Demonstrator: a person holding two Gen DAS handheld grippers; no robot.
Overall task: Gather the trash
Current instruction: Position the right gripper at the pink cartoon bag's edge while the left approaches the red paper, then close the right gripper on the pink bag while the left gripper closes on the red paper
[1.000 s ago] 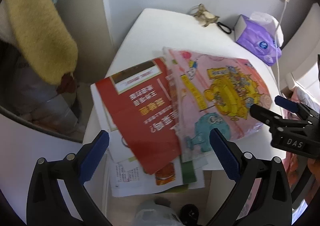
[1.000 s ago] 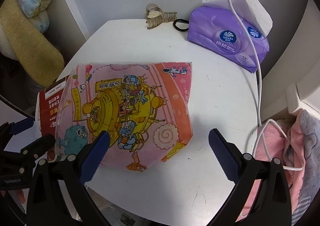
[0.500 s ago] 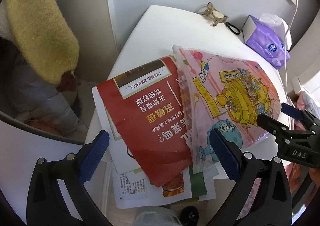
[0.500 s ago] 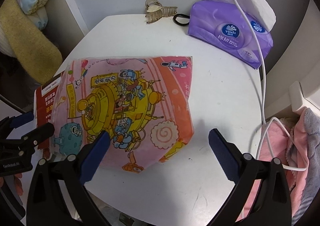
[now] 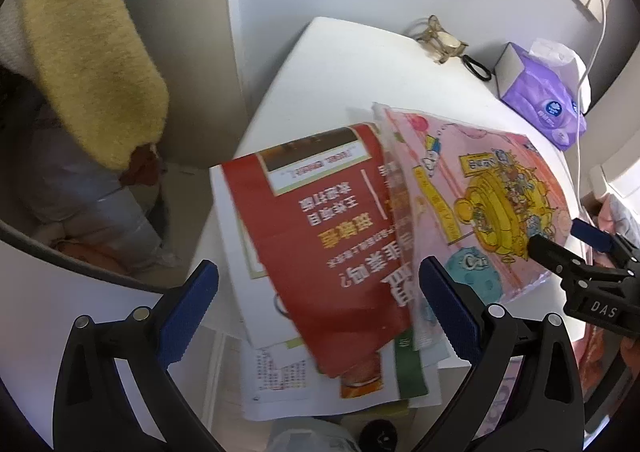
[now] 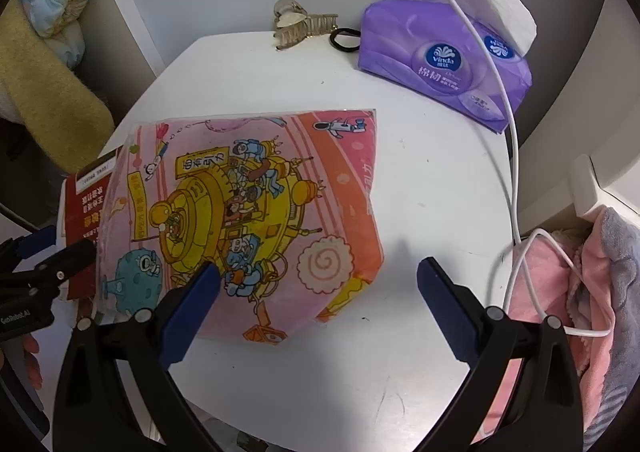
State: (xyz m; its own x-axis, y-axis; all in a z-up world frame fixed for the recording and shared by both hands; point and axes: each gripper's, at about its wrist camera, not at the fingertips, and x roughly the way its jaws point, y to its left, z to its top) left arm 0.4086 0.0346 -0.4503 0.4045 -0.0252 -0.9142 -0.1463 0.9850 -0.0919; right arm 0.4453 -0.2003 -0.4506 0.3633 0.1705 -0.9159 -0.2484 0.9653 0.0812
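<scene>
Worktop [image 6: 420, 187]: white, rounded, set against a grey wall.

Pink bag [image 6: 256, 219]: flat printed wrapper with a yellow cartoon ship, lying mid-worktop; its left edge overlaps the red leaflet [image 5: 332, 236].

Red leaflet: topmost of a loose stack of papers [image 5: 280, 376] that overhangs the near-left worktop edge.

Left claw [image 5: 320, 312]: jaws wide, holding nothing, poised over the red leaflet and paper stack; the right pad [image 5: 448, 312] sits over the seam where bag meets leaflet.

Right claw [image 6: 316, 304]: jaws wide, holding nothing, at the bag's near edge; the left pad [image 6: 188, 316] lies over the bag's lower corner, the right pad over bare worktop. Whether either pad touches the bag cannot be told.

Tissue pack [image 6: 444, 67]: purple, a white sheet standing out, at the far right.

Hair clip [image 6: 300, 27] and black hair tie [image 6: 346, 41]: at the far edge, just left of the tissue pack.

White cable [image 6: 512, 179]: runs down across the tissue pack to pink cloth [image 6: 552, 292] beside the worktop.

Yellow towel [image 5: 88, 63]: hanging left of the worktop.
</scene>
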